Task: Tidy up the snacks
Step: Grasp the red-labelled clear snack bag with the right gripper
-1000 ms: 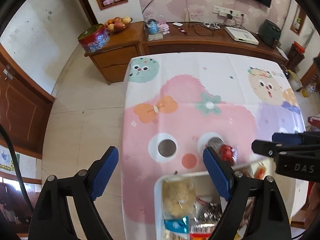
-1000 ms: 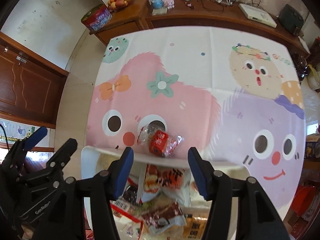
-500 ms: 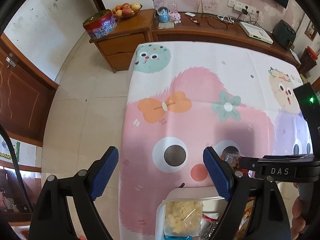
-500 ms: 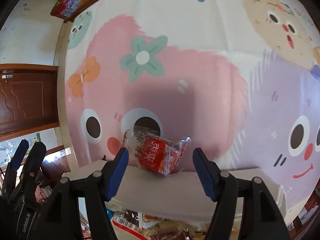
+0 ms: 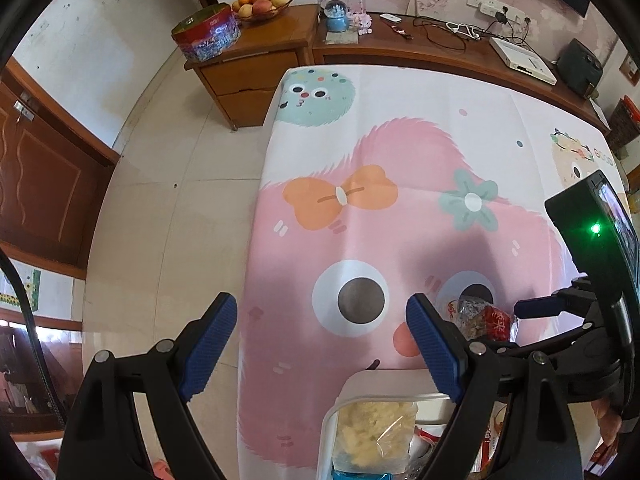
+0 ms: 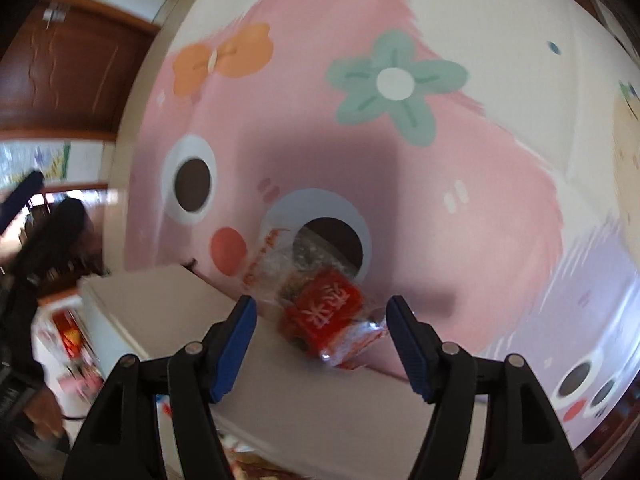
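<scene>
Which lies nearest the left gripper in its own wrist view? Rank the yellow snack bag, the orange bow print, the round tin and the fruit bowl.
From the left gripper:
1. Yellow snack bag, in the white bin below the right finger.
2. Orange bow print, mid tablecloth.
3. Round tin, on the far cabinet.
4. Fruit bowl, just behind the tin.

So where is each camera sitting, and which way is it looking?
Left wrist view: sits on the left gripper, looking steeply down past its open blue jaws at the cartoon tablecloth, the white bin and the floor; the right gripper pokes in at right.
Right wrist view: sits on the right gripper, looking down at the red snack packet lying between its open jaws, which have just been opening.
Both show the packet, bin and tablecloth.
</scene>
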The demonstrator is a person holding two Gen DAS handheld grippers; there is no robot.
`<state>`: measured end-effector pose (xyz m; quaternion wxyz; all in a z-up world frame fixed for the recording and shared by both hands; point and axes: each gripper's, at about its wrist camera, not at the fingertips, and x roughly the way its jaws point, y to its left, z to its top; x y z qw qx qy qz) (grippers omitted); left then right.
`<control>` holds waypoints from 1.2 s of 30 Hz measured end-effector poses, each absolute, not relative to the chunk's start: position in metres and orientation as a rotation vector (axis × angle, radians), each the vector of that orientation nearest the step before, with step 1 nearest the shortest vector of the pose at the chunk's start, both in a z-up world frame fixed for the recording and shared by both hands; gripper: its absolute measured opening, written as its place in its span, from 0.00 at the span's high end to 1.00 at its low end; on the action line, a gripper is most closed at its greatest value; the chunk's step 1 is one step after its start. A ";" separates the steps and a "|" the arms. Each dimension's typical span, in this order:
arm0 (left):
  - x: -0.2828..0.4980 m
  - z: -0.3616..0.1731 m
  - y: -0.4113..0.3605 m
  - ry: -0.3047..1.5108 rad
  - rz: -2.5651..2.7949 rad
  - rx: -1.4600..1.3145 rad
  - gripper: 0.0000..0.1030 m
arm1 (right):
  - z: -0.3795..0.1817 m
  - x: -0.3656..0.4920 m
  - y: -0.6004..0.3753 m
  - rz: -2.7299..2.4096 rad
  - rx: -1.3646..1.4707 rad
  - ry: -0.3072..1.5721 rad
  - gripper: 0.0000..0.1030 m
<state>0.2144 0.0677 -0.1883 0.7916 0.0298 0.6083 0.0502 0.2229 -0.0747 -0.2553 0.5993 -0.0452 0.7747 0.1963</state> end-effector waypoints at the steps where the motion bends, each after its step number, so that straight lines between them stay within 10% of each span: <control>1: 0.214 -0.190 0.068 1.315 0.108 0.058 0.17 | -0.257 0.222 -0.071 0.467 -0.130 1.799 0.31; 11: 0.212 -0.192 0.062 1.327 0.098 0.052 0.17 | -0.242 0.216 -0.063 0.494 -0.102 1.732 0.56; 16: 0.211 -0.192 0.062 1.332 0.096 0.051 0.17 | -0.228 0.216 -0.067 0.496 -0.005 1.684 1.00; 23: 0.208 -0.191 0.061 1.326 0.092 0.055 0.17 | -0.235 0.221 -0.074 0.481 0.055 1.715 0.97; 27: 0.208 -0.193 0.061 1.329 0.089 0.056 0.17 | -0.239 0.224 -0.078 0.507 0.102 1.752 0.52; 36: 0.208 -0.193 0.065 1.328 0.084 0.037 0.17 | -0.248 0.232 -0.048 0.604 -0.153 1.784 0.52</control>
